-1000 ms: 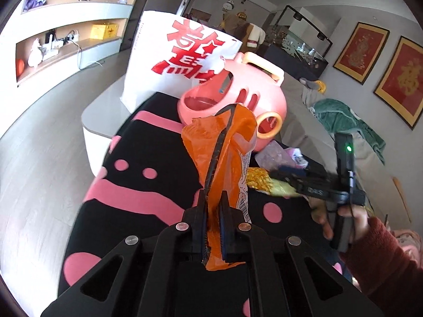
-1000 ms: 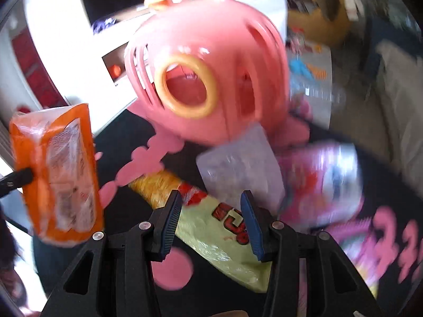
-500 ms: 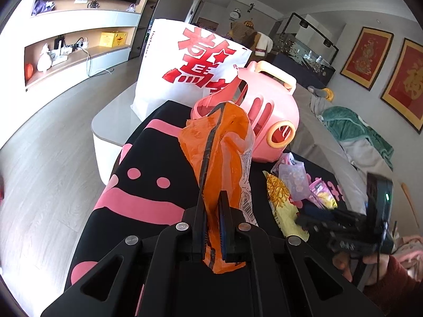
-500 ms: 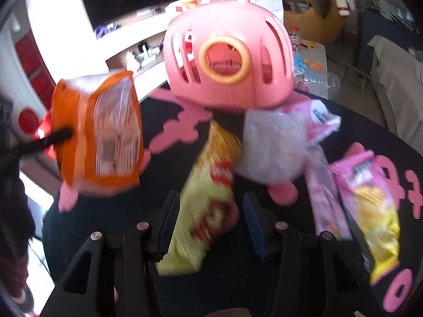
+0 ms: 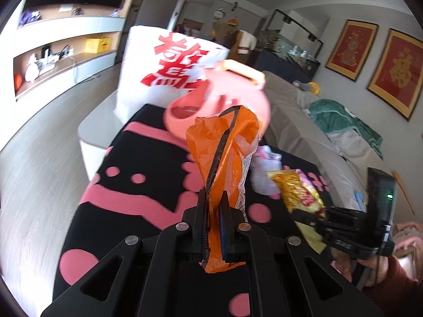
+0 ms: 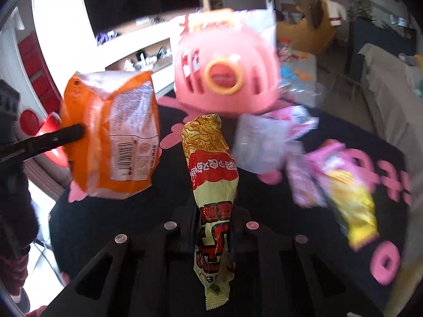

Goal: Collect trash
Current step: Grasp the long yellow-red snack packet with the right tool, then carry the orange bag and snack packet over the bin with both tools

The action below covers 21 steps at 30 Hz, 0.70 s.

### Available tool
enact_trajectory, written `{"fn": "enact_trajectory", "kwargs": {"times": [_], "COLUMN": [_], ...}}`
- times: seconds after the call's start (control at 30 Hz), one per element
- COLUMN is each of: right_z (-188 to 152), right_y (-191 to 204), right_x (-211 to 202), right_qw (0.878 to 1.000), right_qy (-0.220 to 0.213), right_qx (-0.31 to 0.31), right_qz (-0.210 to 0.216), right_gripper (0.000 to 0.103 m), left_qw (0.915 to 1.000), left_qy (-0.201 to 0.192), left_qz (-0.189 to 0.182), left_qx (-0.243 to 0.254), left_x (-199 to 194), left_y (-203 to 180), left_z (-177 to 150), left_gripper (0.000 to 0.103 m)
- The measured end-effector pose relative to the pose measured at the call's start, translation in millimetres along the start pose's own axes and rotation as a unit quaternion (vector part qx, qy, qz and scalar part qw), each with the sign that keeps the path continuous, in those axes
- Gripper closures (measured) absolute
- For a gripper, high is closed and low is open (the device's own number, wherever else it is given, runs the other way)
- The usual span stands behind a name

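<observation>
My left gripper (image 5: pixel 213 206) is shut on an orange snack wrapper (image 5: pixel 222 148), held upright above the black-and-pink cloth (image 5: pixel 137 155). The right wrist view shows that wrapper (image 6: pixel 113 137) hanging in the air at left. My right gripper (image 6: pixel 214 211) has its jaws closing on a long yellow-green noodle packet (image 6: pixel 211 163), which stands up between the fingers, off the cloth. From the left wrist view, the same packet (image 5: pixel 296 192) sticks out of the right gripper (image 5: pixel 304 216). A pink basket (image 6: pixel 251 100) with a yellow handle sits behind both.
A crumpled clear wrapper (image 6: pixel 259 142) and a pink-and-yellow packet (image 6: pixel 346 185) lie on the cloth right of the noodle packet. A white bag with red characters (image 5: pixel 148 66) stands behind the basket. A grey sofa (image 5: pixel 304 121) runs along the right.
My right gripper pulled back from the basket, closed on the yellow-green packet and lifted it off the cloth. The left gripper kept its hold on the orange wrapper and shifted slightly.
</observation>
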State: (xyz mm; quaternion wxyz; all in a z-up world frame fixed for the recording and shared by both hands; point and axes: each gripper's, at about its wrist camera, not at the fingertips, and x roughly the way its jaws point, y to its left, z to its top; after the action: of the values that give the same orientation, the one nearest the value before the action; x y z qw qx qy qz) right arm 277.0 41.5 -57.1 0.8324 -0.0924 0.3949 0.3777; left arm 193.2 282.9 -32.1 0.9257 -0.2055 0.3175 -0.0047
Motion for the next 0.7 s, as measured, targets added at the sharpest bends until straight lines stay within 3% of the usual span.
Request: {"fn": "enact_trajectory", "kwargs": {"times": [0.43, 0.7], "right_z": [-66, -115], "right_y": [-66, -119], "right_x": [-163, -241], "right_qw": [0.989, 0.969], "right_qy": [-0.100, -0.155], "right_qx": [0.075, 0.120], "right_qz": [-0.082, -0.151], "right_gripper": [0.086, 0.086], "left_qw": [0.9933, 0.9772], "left_qy": [0.017, 0.050], "left_qz": [-0.084, -0.141], "left_qx": [0.078, 0.151], "left_x": [-10, 14], "left_y": [-143, -268], "left_z": [-10, -38], "left_gripper": [0.096, 0.096]}}
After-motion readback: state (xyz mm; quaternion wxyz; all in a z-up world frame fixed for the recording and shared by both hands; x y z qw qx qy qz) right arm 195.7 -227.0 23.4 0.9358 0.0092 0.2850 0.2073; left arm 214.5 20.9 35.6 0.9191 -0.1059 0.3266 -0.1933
